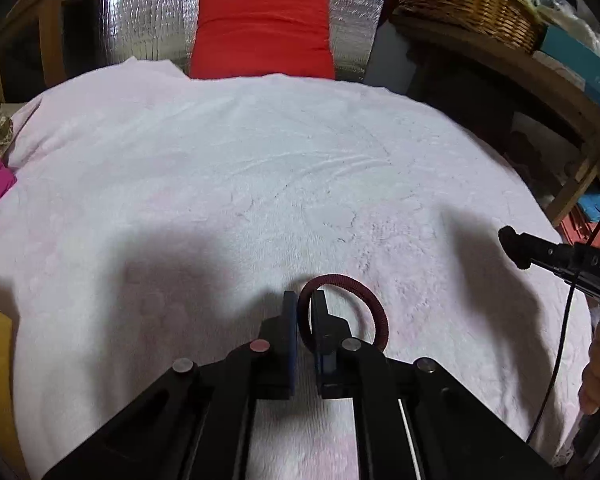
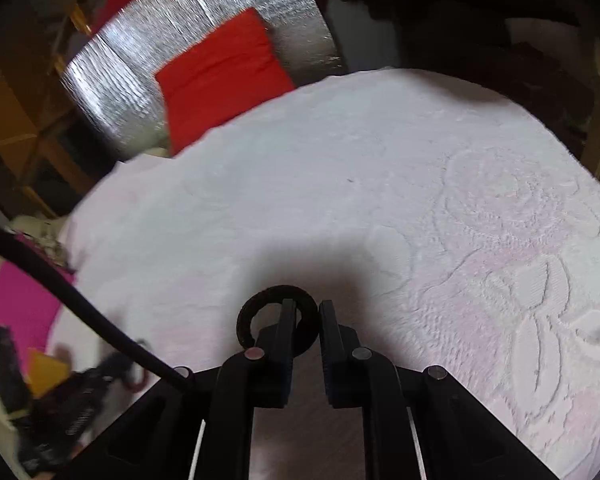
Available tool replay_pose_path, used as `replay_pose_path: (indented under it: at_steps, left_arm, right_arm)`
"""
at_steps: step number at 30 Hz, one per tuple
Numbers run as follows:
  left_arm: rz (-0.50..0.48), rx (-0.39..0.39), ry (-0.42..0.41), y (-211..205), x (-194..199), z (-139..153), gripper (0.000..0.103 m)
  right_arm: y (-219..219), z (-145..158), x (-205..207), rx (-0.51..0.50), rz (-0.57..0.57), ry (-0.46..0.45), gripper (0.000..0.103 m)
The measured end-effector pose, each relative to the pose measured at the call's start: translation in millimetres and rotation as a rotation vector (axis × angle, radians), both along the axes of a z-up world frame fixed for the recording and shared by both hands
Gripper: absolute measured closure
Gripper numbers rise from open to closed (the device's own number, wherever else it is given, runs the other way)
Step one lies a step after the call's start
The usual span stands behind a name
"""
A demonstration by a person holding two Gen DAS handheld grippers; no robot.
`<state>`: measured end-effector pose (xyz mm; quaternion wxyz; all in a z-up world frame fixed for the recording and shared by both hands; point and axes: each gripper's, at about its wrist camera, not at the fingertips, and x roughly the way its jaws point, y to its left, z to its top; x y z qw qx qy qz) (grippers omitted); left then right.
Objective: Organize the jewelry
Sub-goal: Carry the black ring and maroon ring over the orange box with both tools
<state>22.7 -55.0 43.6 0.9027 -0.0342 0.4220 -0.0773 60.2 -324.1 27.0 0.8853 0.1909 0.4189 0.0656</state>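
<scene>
Early stage: left gripper (image 1: 305, 322) pinched on dark-red ribbed ring bangle (image 1: 374, 308), lower centre; right gripper (image 2: 307, 320) clamped on black textured ring bangle (image 2: 246, 314), lower centre. Both above pale-pink blanket (image 1: 220, 160); no storage visible.

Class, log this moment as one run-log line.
left gripper: shut on maroon ring | right gripper: shut on dark ring | surface: white blanket

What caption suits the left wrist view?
Left gripper shut on a dark red ring over a pale pink blanket.
</scene>
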Motion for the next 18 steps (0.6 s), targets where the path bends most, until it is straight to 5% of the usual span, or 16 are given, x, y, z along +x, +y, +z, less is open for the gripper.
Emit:
replay_pose_path:
  at_steps: [7, 18]
  left_arm:
    - [-0.071, 0.046, -0.013, 6, -40, 15, 0.096]
    - [-0.082, 0.107, 0.089, 27, -68, -9, 0.096]
  right_arm:
    - [15, 14, -23, 0.132, 0.098, 0.018, 0.090]
    - [89, -5, -65, -0.062, 0.227, 0.112, 0.090]
